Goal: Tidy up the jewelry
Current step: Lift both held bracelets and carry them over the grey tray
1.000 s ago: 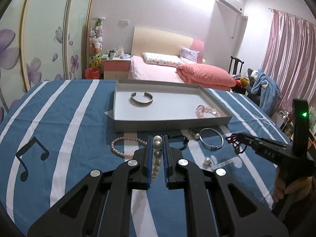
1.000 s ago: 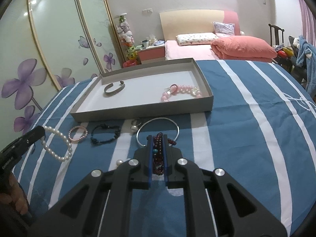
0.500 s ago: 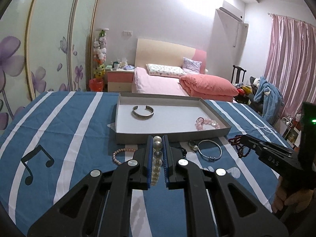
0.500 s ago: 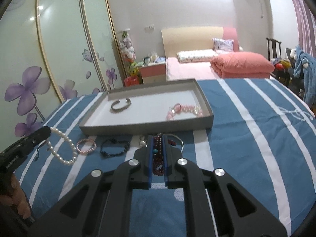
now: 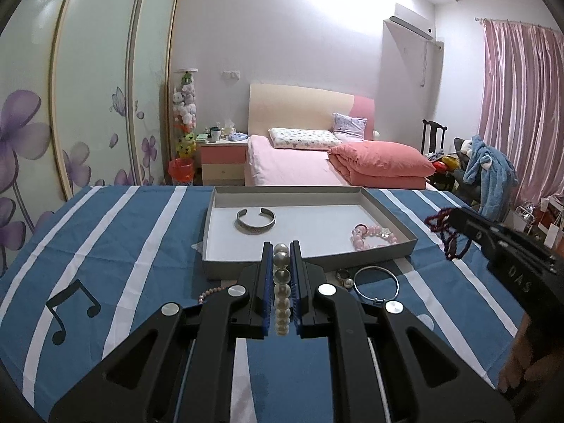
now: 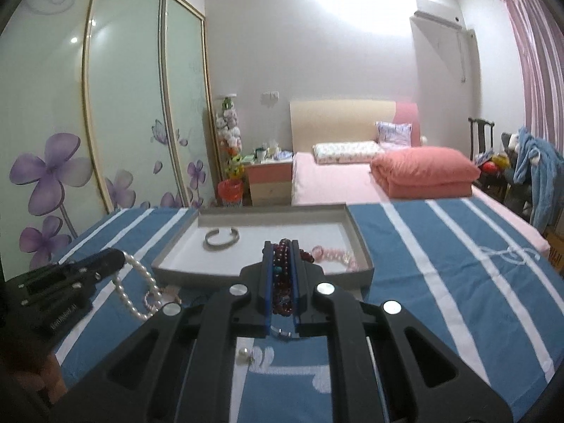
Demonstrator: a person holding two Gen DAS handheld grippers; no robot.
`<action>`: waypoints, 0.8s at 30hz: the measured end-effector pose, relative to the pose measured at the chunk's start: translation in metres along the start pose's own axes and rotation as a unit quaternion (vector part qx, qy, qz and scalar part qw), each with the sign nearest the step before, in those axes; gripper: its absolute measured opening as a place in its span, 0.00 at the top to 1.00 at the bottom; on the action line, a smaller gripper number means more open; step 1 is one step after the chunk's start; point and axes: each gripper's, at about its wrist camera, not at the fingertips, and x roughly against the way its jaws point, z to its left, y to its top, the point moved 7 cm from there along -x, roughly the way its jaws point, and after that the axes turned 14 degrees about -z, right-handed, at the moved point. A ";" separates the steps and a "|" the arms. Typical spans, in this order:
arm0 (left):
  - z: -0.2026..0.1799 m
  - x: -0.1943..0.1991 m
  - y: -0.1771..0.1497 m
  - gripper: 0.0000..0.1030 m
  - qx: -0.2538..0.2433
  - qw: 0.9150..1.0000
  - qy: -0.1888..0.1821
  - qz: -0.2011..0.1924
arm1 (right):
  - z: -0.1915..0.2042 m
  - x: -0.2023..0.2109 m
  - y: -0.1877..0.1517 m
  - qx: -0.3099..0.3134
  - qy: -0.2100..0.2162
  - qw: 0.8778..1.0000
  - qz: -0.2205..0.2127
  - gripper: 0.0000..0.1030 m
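Left claw (image 5: pixel 281 282) is pinched tight on the pearl bracelet (image 5: pixel 282 292), beads stacked in a line between the blue pads, the loop hanging clear of the cloth in the right wrist view! Right claw (image 6: pixel 282 282) is clamped just as firmly on the dark red bead bracelet (image 6: pixel 282 282), held up off the striped surface (image 5: pixel 116 246). Just beyond both claws sits the grey tray (image 5: pixel 387 211), with its near wall right ahead of the left tips. Two pieces are already home: the silver cuff (image 5: pixel 255 219) at far left, the pink bead bracelet (image 5: pixel 373 236) on the right. So it looks roughly half done, with two more in the air and seemingly bound for the tray. On the cloth near the tray are the thin silver bangle (image 5: pixel 375 284), a small ring with a pearl (image 5: pixel 344 278), a pink bead loop (image 5: pixel 211 293) peeking by the left claw, and a loose pearl (image 6: pixel 243 352) under the right one.
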 end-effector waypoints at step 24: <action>-0.001 -0.081 0.026 0.90 -0.023 0.999 0.027 -0.017 | -0.014 -0.077 0.030 -0.007 -0.024 0.999 -0.036 0.91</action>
